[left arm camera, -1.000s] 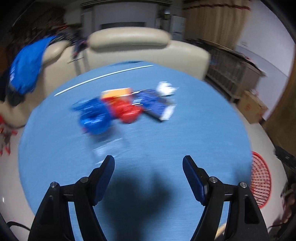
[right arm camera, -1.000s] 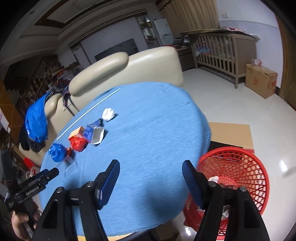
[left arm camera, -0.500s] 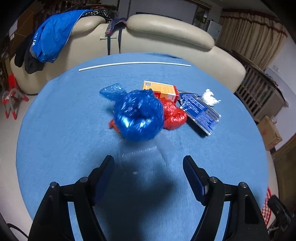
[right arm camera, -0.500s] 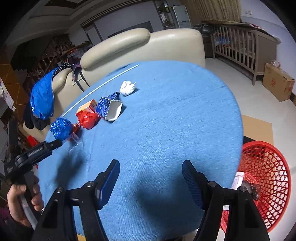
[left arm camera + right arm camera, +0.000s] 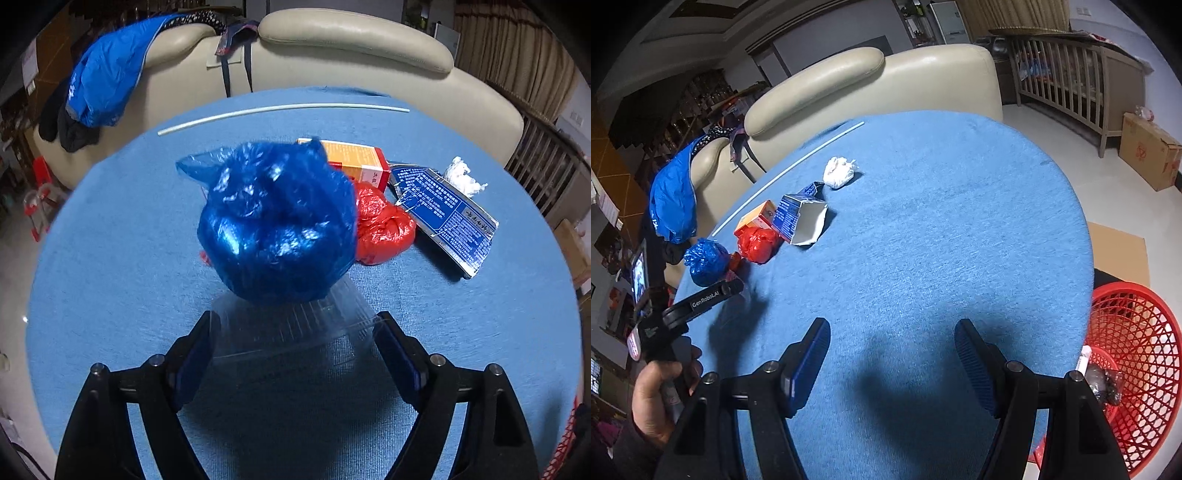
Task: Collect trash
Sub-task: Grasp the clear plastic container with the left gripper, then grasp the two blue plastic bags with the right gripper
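Observation:
Trash lies in a cluster on the round blue table (image 5: pixel 110 295): a crumpled blue plastic bag (image 5: pixel 277 221), a red bag (image 5: pixel 380 225), an orange box (image 5: pixel 354 158), a flattened blue carton (image 5: pixel 443 210) and a white tissue wad (image 5: pixel 461 175). A clear plastic tray (image 5: pixel 291 332) lies just in front of the blue bag, between the fingers of my left gripper (image 5: pixel 295 328). Its jaws are opening and the pads do not press the plastic. My right gripper (image 5: pixel 892 339) hovers open over bare cloth with nothing between its fingers. In its view the left gripper (image 5: pixel 727 288) sits beside the blue bag (image 5: pixel 705 262).
A red mesh basket (image 5: pixel 1126 332) with some trash stands on the floor by the table's right edge. A thin white rod (image 5: pixel 280 109) lies near the far edge. A beige sofa (image 5: pixel 351 33) with a blue jacket (image 5: pixel 107 85) curves behind the table. A cardboard box (image 5: pixel 1148 155) and a crib stand at the right.
The left gripper has come down and forward to the trash pile, so the clear tray now lies between wider fingers. The right gripper has sunk toward the table, still open.

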